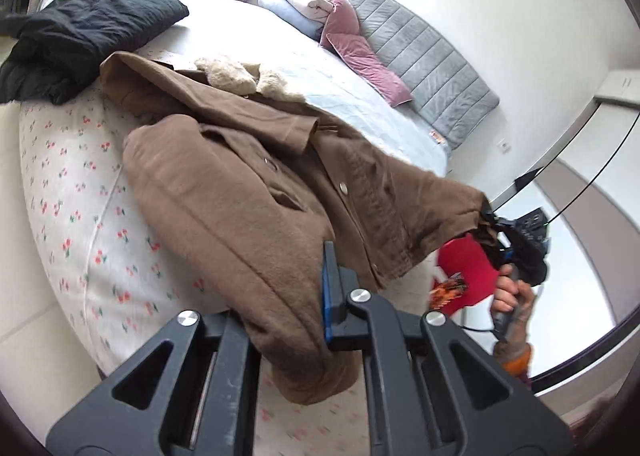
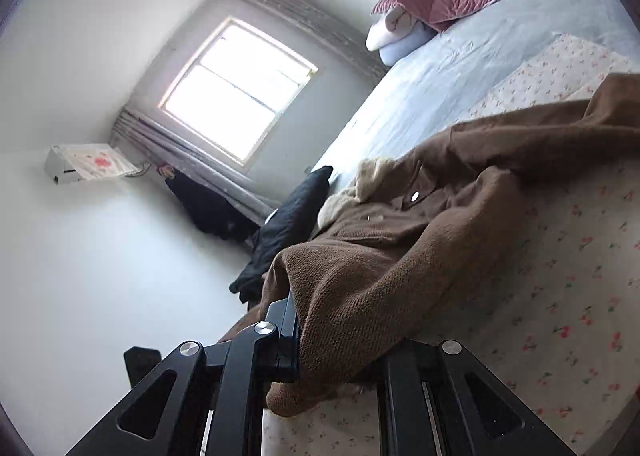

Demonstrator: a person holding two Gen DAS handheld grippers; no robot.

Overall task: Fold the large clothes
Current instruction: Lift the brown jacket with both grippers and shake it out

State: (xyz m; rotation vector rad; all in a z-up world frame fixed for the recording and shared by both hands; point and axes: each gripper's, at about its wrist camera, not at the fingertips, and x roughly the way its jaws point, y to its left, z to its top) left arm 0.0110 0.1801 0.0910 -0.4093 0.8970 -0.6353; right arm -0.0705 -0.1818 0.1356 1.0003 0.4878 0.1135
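brown coat (image 1: 224, 184), cherry-print sheet (image 1: 72, 192)

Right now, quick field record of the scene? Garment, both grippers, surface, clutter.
garment: brown woolly coat with cream fleece collar, partly lifted
left gripper: shut on coat hem
right gripper: shut on coat edge
surface: cherry-print quilt on bed
clutter: black garment, pink velvet cushions, grey padded headboard

Coat (image 1: 224, 192): matt brown woolly knit, fleecy collar (image 1: 240, 76); bedspread (image 1: 80, 184): printed cotton; cushions (image 1: 360, 52): velvety pink; fingers (image 1: 329, 292): matt black plastic.
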